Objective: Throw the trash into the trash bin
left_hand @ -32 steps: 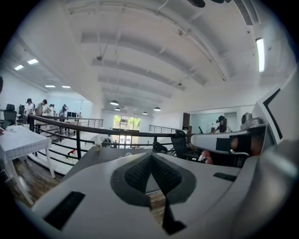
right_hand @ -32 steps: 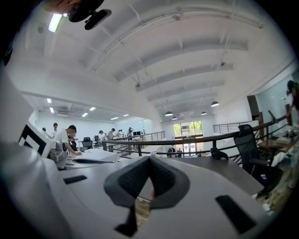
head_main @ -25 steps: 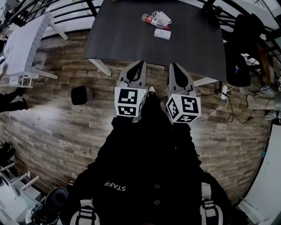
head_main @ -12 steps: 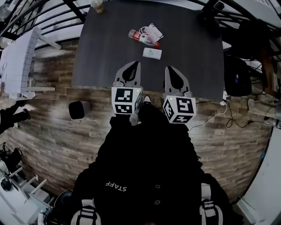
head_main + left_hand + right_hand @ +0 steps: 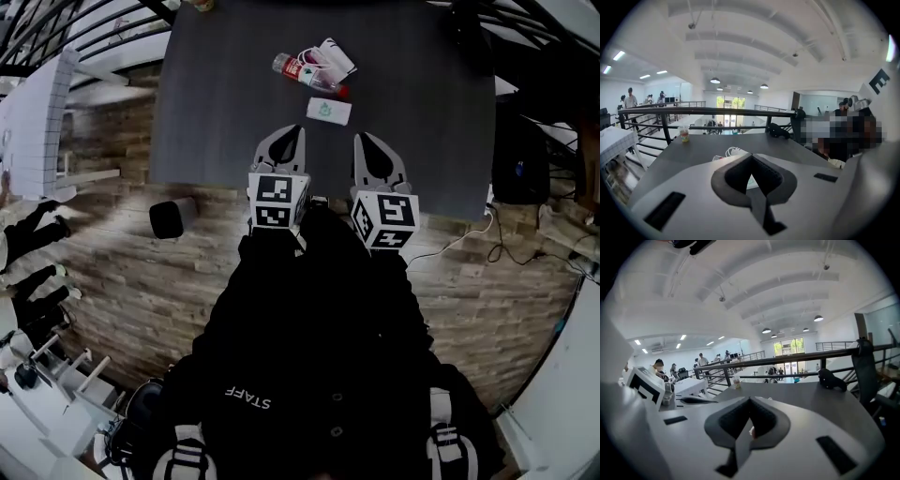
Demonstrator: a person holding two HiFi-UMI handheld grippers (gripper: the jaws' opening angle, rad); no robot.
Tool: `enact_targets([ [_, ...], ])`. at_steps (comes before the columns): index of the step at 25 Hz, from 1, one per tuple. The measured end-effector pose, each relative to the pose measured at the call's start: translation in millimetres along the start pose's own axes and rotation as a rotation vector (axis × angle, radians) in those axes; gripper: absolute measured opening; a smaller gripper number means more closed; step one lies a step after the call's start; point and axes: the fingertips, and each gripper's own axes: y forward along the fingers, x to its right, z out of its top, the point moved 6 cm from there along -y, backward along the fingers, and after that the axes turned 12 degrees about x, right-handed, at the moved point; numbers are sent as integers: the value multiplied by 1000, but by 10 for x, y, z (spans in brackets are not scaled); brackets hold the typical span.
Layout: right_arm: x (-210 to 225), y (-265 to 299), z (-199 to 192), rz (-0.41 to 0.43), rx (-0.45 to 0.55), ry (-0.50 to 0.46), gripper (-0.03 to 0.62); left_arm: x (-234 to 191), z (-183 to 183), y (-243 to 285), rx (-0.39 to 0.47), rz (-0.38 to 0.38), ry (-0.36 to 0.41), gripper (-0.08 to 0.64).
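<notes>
Only overhead, trash bin (image 5: 172,217) beside table (image 5: 216,112)

**Open upper floor around a dark table**

A dark grey table (image 5: 225,103) stands on a wood-plank floor (image 5: 122,272). A white table (image 5: 33,131) stands to its left. A black railing (image 5: 717,111) runs beyond its far edge, with bright glazed doors (image 5: 725,101) further off. Above the dark table arches a white ribbed ceiling (image 5: 754,42) with round lamps (image 5: 715,80) lit.
</notes>
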Motion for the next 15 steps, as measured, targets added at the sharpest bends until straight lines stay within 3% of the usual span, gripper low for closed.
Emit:
enact_targets([
  [7, 82, 261, -350, -56, -100, 10, 14, -112, -367, 282, -113, -91, 24, 2],
  [15, 332, 517, -901, -92, -202, 52, 14, -143, -926, 702, -229, -166, 105, 2],
])
